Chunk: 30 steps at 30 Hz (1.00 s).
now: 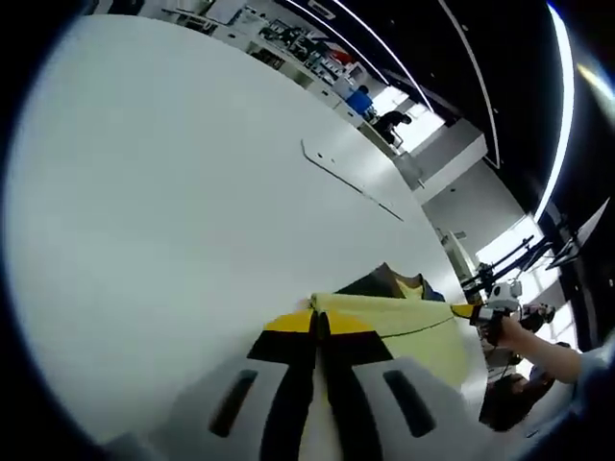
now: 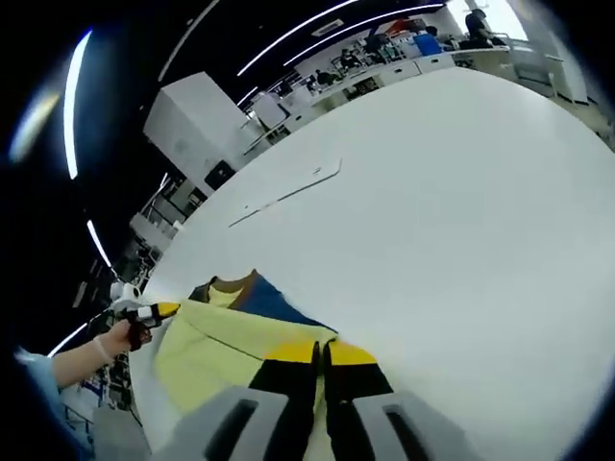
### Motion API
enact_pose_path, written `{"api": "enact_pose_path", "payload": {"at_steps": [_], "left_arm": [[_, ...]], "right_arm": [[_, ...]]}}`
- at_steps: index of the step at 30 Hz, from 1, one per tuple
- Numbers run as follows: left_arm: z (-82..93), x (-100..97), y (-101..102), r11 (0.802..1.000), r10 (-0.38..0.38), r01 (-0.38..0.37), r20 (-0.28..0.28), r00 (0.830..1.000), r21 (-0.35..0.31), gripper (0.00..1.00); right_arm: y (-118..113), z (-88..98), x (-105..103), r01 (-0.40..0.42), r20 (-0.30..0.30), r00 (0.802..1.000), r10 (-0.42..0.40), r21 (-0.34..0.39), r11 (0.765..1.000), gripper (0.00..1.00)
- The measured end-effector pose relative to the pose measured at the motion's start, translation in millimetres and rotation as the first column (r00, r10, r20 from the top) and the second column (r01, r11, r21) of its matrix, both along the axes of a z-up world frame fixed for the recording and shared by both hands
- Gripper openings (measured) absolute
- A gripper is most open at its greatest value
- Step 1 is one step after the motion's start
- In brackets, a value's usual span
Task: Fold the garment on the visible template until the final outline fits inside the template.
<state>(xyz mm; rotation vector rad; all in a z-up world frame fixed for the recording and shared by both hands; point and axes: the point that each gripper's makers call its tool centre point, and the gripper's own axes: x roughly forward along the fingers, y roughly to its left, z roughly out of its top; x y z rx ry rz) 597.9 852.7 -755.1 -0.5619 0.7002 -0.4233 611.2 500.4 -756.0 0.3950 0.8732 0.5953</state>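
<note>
A pale yellow garment (image 1: 413, 331) with a dark blue and brown collar part (image 1: 389, 280) lies on the white table (image 1: 173, 192), lifted at two edges. My left gripper (image 1: 320, 325) is shut on one yellow edge. At the opposite edge my right gripper (image 1: 473, 311) comes in from the right, held by a hand (image 1: 524, 338). In the right gripper view, my right gripper (image 2: 322, 353) is shut on the garment (image 2: 226, 346), with the blue part (image 2: 274, 303) beyond it. The left gripper (image 2: 159, 310) pinches the far left edge. Thin template lines (image 1: 336, 173) (image 2: 288, 192) mark the table farther out.
The broad white table (image 2: 461, 211) stretches well beyond the garment. Desks, shelves and people stand far off at the room's back (image 1: 360, 96) (image 2: 423, 43). A white pillar (image 2: 192, 120) and stands (image 1: 509, 264) rise past the table's edge.
</note>
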Motion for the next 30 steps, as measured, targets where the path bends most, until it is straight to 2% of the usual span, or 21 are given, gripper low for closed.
{"api": "enact_pose_path", "payload": {"at_steps": [1,3,4,6,7,9,10,12,15,16,17,18,21,23,24,25,26,27,28,29,30], "left_arm": [[1.0,-1.5,0,1.000,-0.013,0.013,0.009,1.000,0.015,0.00],[7.0,-1.5,-2,0.999,-0.031,0.030,0.047,0.998,0.024,0.00],[9.0,-0.7,0,0.998,-0.050,0.046,0.075,0.996,0.051,0.00],[12.1,-1.0,-1,0.994,-0.078,0.069,0.105,0.991,0.088,0.00],[12.9,-0.7,0,0.992,-0.088,0.076,0.115,0.990,0.104,0.01],[16.0,1.0,1,0.990,-0.087,0.070,0.131,0.988,0.124,0.01],[17.8,0.5,0,0.989,-0.097,0.081,0.135,0.986,0.120,0.02],[22.8,0.3,-1,0.989,-0.108,0.090,0.149,0.983,0.118,0.11],[29.8,0.5,-1,0.969,-0.178,0.134,0.213,0.961,0.205,0.28],[31.2,-0.9,-1,0.956,-0.217,0.159,0.231,0.948,0.246,0.34],[30.2,-6.2,-2,0.923,-0.296,0.215,0.234,0.926,0.318,0.39],[29.2,-7.5,-2,0.909,-0.317,0.225,0.230,0.920,0.352,0.40],[26.8,-13.4,-2,0.852,-0.402,0.277,0.218,0.889,0.444,0.32],[27.6,-13.4,-3,0.836,-0.418,0.277,0.222,0.881,0.474,0.34],[26.0,-14.2,-3,0.814,-0.441,0.286,0.215,0.871,0.506,0.35],[24.8,-13.9,-3,0.791,-0.460,0.290,0.212,0.862,0.539,0.35],[22.8,-14.8,-4,0.758,-0.494,0.304,0.203,0.846,0.577,0.33],[22.1,-14.1,-4,0.743,-0.503,0.300,0.203,0.840,0.598,0.32],[20.9,-13.6,-5,0.717,-0.525,0.302,0.201,0.827,0.628,0.32],[20.0,-12.7,-4,0.699,-0.534,0.299,0.196,0.823,0.650,0.31],[18.0,-10.8,-3,0.659,-0.557,0.294,0.186,0.810,0.693,0.31]], "right_arm": [[1,4.5,0,-0.021,0.039,0.999,0.021,-0.001,1.000,0.00],[0,7.8,0,-0.037,0.068,0.997,0.038,-0.026,0.999,0.00],[2,11.9,-1,-0.058,0.096,0.993,0.062,-0.038,0.998,0.02],[4,17.9,-2,-0.084,0.129,0.988,0.090,-0.051,0.995,0.09],[4,18.6,-4,-0.085,0.125,0.988,0.092,-0.057,0.995,0.13],[3,21.4,-3,-0.108,0.160,0.980,0.121,-0.089,0.990,0.21],[2,21.2,-5,-0.114,0.157,0.979,0.129,-0.102,0.988,0.24],[0,21.0,-7,-0.140,0.176,0.971,0.164,-0.141,0.980,0.30],[-5,19.7,-8,-0.176,0.210,0.951,0.225,-0.227,0.958,0.38],[-5,20.2,-9,-0.194,0.222,0.942,0.253,-0.254,0.948,0.38],[-6,19.5,-10,-0.219,0.229,0.929,0.291,-0.294,0.930,0.38],[-7,18.3,-11,-0.234,0.227,0.921,0.317,-0.328,0.915,0.37],[-11,15.6,-12,-0.281,0.242,0.873,0.423,-0.461,0.842,0.37],[-11,14.1,-12,-0.300,0.247,0.844,0.476,-0.519,0.800,0.36],[-12,13.5,-11,-0.301,0.246,0.835,0.493,-0.545,0.783,0.35],[-10,13.0,-12,-0.318,0.250,0.808,0.533,-0.576,0.753,0.35],[-9,12.2,-13,-0.325,0.246,0.802,0.545,-0.585,0.743,0.34],[-8,11.7,-13,-0.328,0.248,0.795,0.553,-0.592,0.736,0.35],[-6,10.9,-13,-0.334,0.245,0.792,0.560,-0.594,0.732,0.35],[-5,10.0,-13,-0.337,0.244,0.781,0.574,-0.609,0.718,0.35],[-6,9.5,-12,-0.338,0.244,0.765,0.596,-0.635,0.694,0.35]]}}
